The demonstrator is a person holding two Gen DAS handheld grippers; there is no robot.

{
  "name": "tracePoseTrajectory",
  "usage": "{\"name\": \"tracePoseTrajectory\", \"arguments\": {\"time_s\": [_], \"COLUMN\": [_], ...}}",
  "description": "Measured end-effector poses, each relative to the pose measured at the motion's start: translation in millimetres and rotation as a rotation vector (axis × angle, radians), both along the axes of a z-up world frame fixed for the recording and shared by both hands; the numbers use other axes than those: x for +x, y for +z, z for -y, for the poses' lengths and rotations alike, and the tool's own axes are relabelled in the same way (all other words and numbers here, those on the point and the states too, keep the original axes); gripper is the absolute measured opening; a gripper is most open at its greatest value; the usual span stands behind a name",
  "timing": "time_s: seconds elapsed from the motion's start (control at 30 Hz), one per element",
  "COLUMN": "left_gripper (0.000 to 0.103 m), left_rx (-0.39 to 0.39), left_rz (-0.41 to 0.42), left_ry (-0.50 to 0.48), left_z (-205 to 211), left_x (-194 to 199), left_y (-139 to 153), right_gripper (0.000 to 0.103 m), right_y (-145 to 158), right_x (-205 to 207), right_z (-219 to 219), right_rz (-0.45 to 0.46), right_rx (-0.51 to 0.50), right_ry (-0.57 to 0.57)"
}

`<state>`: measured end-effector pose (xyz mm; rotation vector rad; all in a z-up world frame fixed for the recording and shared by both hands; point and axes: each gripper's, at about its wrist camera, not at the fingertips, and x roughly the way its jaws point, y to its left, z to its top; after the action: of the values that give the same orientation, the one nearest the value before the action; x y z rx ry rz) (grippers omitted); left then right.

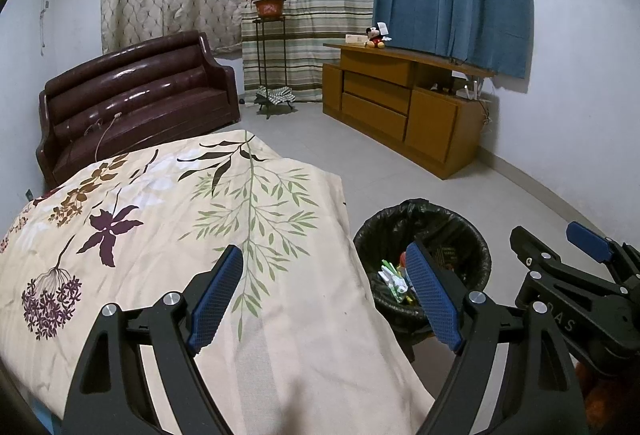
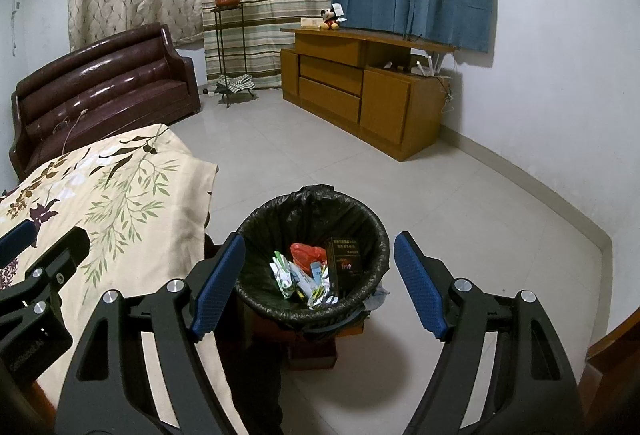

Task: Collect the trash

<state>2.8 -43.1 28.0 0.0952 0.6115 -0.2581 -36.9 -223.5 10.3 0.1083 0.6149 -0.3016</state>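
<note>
Left wrist view: the left gripper [image 1: 326, 295] is hovering spread and empty over the floral tablecloth [image 1: 160, 235], which is showing no trash. To its right, the bin [image 1: 422, 223] is standing beside the table. Right wrist view: the right gripper [image 2: 320, 283], spread and empty, is straddling the bin, where wrappers [image 2: 296, 277] and a dark box [image 2: 344, 261] are lying, so collecting looks finished.

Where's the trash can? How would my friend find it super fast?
Find the bed with the flowery blanket. On the tiled floor by its corner sits the round trash can, lined with a crinkly black bag. It alone holds wrappers and a dark box.
</note>
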Motion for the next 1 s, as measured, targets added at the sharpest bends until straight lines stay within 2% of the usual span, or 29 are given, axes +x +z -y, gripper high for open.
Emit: {"name": "tracePoseTrajectory", "arguments": {"time_s": [0.63, 1.0], "left_gripper": [0.081, 0.084], "left_rx": [-0.01, -0.017], "left_rz": [-0.025, -0.044], "left_ry": [-0.002, -0.01], "left_z": [3, 1], "left_x": [-2, 1], "left_y": [-5, -7], "right_gripper": [0.075, 0.075], "right_y": [-5, -7], "right_x": [-7, -6], "right_z": [9, 9], "right_rz": [-0.01, -0.017], "right_rx": [0.002, 0.001], "right_ry": [-0.002, -0.002]}}
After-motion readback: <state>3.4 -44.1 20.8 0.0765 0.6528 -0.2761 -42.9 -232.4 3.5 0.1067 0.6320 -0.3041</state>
